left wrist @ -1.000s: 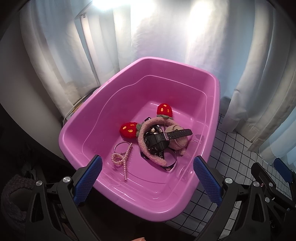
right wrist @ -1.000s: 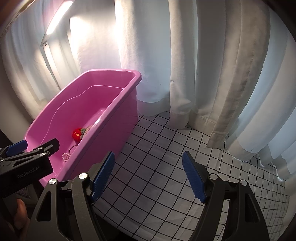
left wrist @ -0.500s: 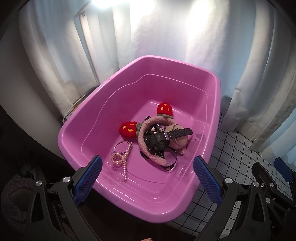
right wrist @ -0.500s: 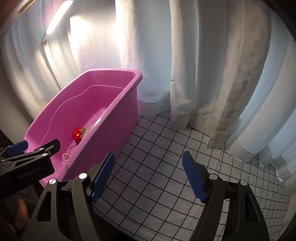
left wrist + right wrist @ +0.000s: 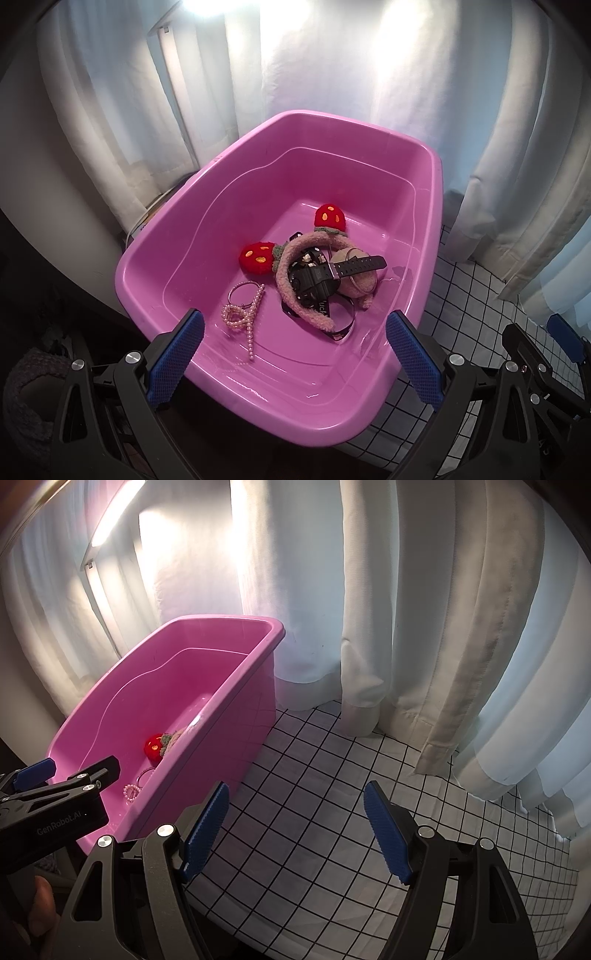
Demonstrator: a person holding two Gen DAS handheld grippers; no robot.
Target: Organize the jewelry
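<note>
A pink plastic tub (image 5: 436, 192) holds the jewelry: a fuzzy pink headband (image 5: 291, 291) with two red strawberry ears (image 5: 257, 257), a black watch (image 5: 325, 275), a pearl strand (image 5: 245, 317) with a silver bangle (image 5: 242, 291), and a black strap under the pile. My left gripper (image 5: 295, 354) is open and empty, just above the tub's near rim. My right gripper (image 5: 295, 834) is open and empty over the checked cloth (image 5: 332, 775), right of the tub (image 5: 258, 701). The left gripper (image 5: 66, 779) shows at the left of the right wrist view.
White curtains (image 5: 406, 627) hang behind the tub and along the right. The black-and-white checked cloth (image 5: 480, 295) covers the table to the tub's right. A dark knitted object (image 5: 26, 387) sits at the lower left, below the table edge.
Both views have shifted very slightly. Both grippers stay open, and the jewelry in the tub has not moved.
</note>
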